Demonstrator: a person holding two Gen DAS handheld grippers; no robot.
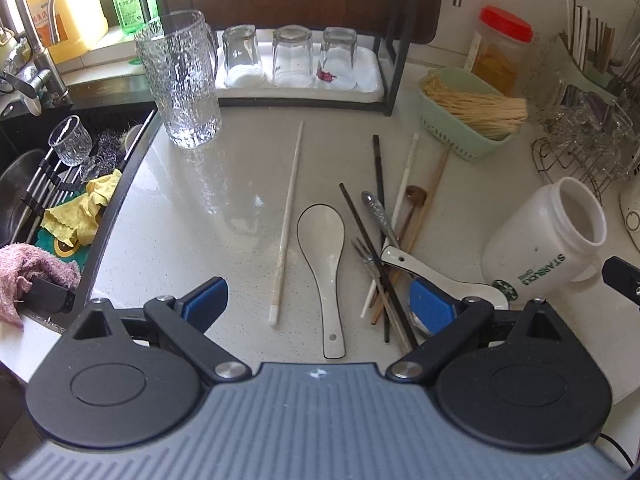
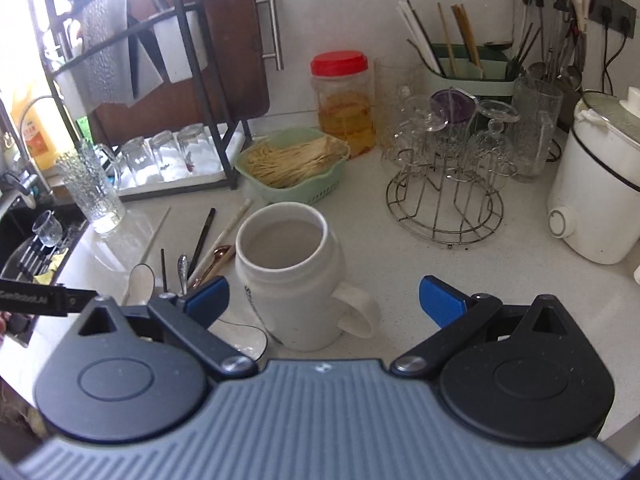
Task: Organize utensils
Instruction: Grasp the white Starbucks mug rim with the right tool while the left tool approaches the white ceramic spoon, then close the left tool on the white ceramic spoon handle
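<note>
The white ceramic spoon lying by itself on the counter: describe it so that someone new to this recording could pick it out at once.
Start at the tall textured glass pitcher by the sink, then come forward along the pale countertop. The white ceramic spoon lies between a lone white chopstick and the tangled utensil pile. Unlike the second spoon, half buried in that pile, it lies clear, bowl facing up.

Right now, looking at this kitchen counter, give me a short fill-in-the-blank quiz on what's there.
1. The white ceramic mug stands between the open fingers of the ____ gripper.
2. The clear plastic jar has a ____ lid.
3. The three small clear glasses on the white tray stand ____.

Missing words: right; red; upside down
</note>
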